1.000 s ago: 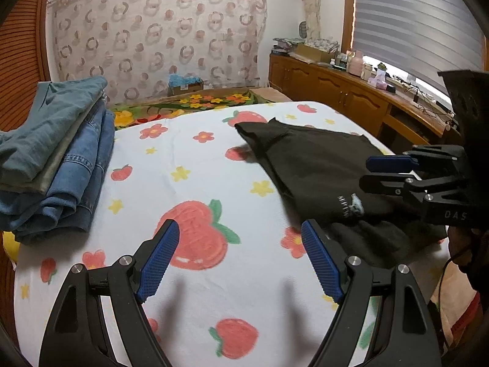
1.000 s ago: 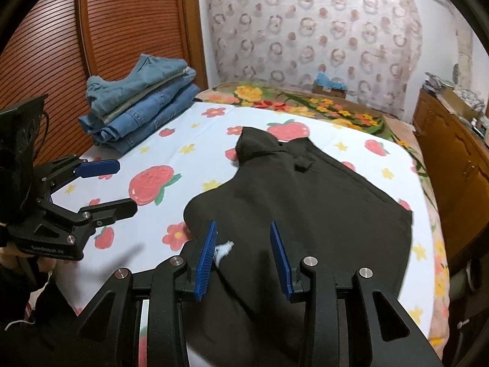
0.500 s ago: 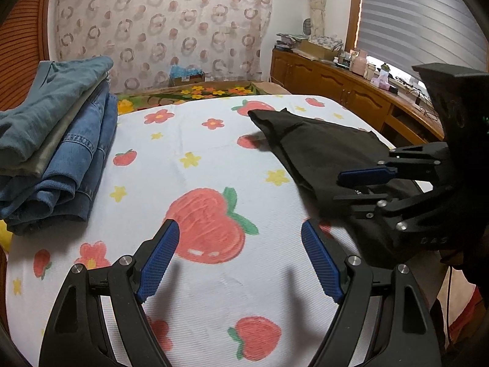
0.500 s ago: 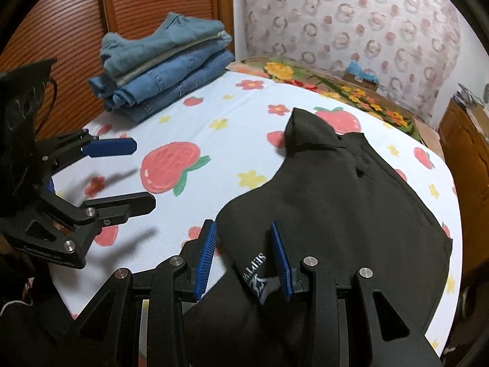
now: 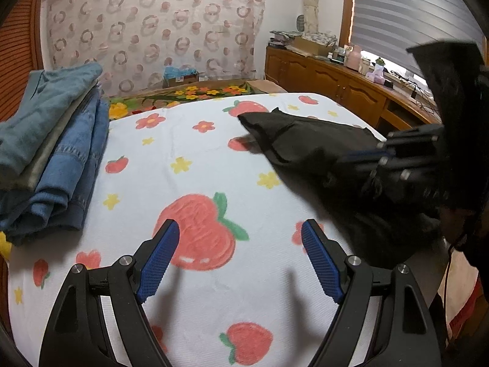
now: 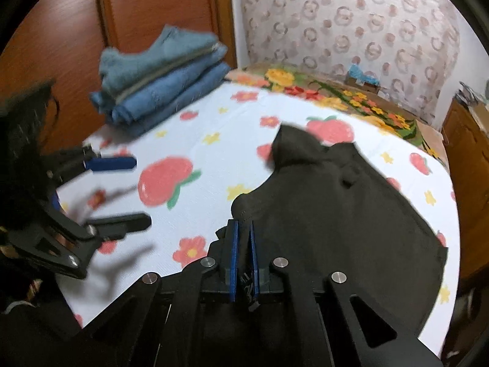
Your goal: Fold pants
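Right gripper point(image 6: 243, 255): fingers, open a moment ago, now clamp the near edge of the black fabric pants point(image 6: 336, 208) on the strawberry-print bedspread point(image 6: 214, 159); fold can begin. Left gripper point(image 5: 241, 257): open, empty.

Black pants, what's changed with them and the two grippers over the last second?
The right gripper closed from open onto the near edge of the black pants, and the fabric there has bunched up. The left gripper stayed open over the strawberry sheet, holding nothing. The stack of folded jeans has not moved.
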`<state>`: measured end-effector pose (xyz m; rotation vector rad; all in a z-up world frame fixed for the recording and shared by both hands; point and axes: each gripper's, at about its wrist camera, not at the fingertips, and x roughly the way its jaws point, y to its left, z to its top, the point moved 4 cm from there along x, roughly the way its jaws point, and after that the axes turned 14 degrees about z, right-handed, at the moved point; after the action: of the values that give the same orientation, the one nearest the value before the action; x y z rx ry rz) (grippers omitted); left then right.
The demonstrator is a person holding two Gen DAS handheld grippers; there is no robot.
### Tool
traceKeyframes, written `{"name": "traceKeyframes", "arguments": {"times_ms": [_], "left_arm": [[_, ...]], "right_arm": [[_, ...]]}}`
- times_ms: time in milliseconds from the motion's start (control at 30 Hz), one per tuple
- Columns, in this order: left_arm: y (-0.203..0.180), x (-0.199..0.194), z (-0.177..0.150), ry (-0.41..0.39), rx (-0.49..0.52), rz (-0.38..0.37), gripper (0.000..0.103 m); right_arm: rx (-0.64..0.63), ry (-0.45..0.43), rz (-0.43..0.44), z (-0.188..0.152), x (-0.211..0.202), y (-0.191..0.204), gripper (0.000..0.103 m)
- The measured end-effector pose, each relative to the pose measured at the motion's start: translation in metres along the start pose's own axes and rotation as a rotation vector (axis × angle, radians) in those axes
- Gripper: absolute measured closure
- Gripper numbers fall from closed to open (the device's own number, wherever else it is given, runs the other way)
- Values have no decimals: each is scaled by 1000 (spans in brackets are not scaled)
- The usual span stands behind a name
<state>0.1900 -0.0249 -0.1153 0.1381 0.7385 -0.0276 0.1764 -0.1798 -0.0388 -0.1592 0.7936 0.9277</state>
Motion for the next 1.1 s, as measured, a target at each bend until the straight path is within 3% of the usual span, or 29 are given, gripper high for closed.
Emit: {"name": "traceKeyframes", "arguments": {"times_ms": [233,433,633,867,1100], "left_arm": [[-24,7,38,-17,76,-58,20],[-51,21,70,-13,143,-119,20],[-80,42,92,-8,205,-153,20],[-86,67,88,23,211,-152,20],[-78,83,81,54,165,-171,20]], "right_arm": [[49,-99,-25,6,-41,-29,96],[95,-124,-88,0,-57,-63,96],[162,-113,-143,-10,-47,-90,96],[229,-104,-197,-10,-36,-104,94],[265,-98,-284,-6,-39,-99,78]]}}
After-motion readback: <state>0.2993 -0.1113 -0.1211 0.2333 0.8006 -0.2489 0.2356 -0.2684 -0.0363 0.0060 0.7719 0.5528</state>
